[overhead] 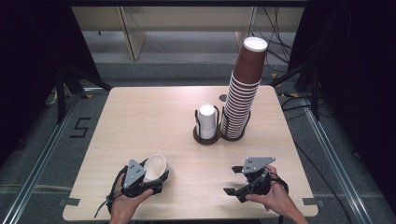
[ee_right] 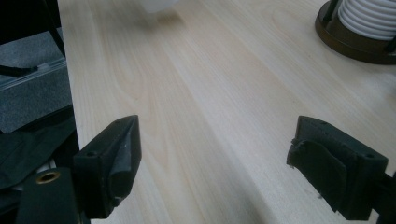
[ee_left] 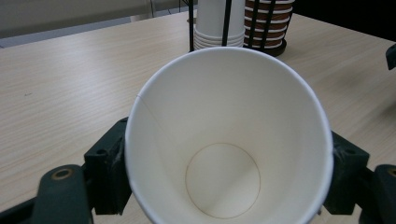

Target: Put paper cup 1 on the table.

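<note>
Left tool (overhead: 148, 178) gripping a white paper cup (overhead: 155, 168) between both jaws, near the front left of the surface (overhead: 149, 121). Cup lying tilted, mouth opening away from the hand and toward the far right, with one jaw pressing on each side of its wall. Looking straight into the cup (ee_left: 229, 135) in the left gripper view, with the round bottom and the side seam showing and the black jaws sitting just outside the rim on either side.

Right tool (overhead: 238, 181) hovering at the near right of the surface, jaws standing wide apart with nothing between them; bare wood (ee_right: 210, 107) showing between the two jaws in the right gripper view.

Standing well apart from both tools, toward the far right middle: a short stack of white cups (overhead: 207, 121) in a dark wire holder (overhead: 206, 136), and just beside it on the right a tall leaning stack of brown cups (overhead: 243, 88) in a second holder.
</note>
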`<state>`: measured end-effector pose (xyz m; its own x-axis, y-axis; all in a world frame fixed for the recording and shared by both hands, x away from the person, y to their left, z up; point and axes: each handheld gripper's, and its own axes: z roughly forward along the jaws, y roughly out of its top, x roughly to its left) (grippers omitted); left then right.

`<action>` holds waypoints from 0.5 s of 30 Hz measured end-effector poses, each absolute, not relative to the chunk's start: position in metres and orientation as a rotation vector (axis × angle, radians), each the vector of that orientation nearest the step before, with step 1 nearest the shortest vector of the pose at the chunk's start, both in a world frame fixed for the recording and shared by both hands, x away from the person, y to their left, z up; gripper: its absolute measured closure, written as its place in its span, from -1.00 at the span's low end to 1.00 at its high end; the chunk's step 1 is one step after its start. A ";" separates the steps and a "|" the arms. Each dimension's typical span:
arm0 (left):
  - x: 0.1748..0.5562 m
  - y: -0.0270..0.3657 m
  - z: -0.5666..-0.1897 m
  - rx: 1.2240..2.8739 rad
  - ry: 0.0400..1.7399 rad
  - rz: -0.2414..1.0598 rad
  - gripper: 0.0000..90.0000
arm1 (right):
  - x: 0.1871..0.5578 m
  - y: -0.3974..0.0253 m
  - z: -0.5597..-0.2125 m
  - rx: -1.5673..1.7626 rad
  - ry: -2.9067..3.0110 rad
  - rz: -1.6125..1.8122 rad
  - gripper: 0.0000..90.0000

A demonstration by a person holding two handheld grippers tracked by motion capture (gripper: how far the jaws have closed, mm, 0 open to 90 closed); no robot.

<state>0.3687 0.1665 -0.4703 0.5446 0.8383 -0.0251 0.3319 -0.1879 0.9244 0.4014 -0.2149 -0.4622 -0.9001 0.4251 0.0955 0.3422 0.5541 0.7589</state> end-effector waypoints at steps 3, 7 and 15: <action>0.371 0.168 -0.470 1.761 0.983 0.619 -0.53 | 0.400 -0.217 -0.463 0.668 2.676 1.274 -0.63; 0.377 0.170 -0.469 1.755 0.993 0.615 -0.53 | 0.399 -0.219 -0.462 0.695 2.671 1.270 -0.63; 0.394 0.174 -0.466 1.747 1.032 0.625 -0.53 | 0.399 -0.221 -0.462 0.688 2.665 1.273 -0.63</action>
<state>0.3945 0.1745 -0.4661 0.5076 0.8604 -0.0450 0.3594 -0.1640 0.9187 0.3989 -0.2205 -0.4616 -0.8914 0.4432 0.0944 0.3520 0.5460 0.7603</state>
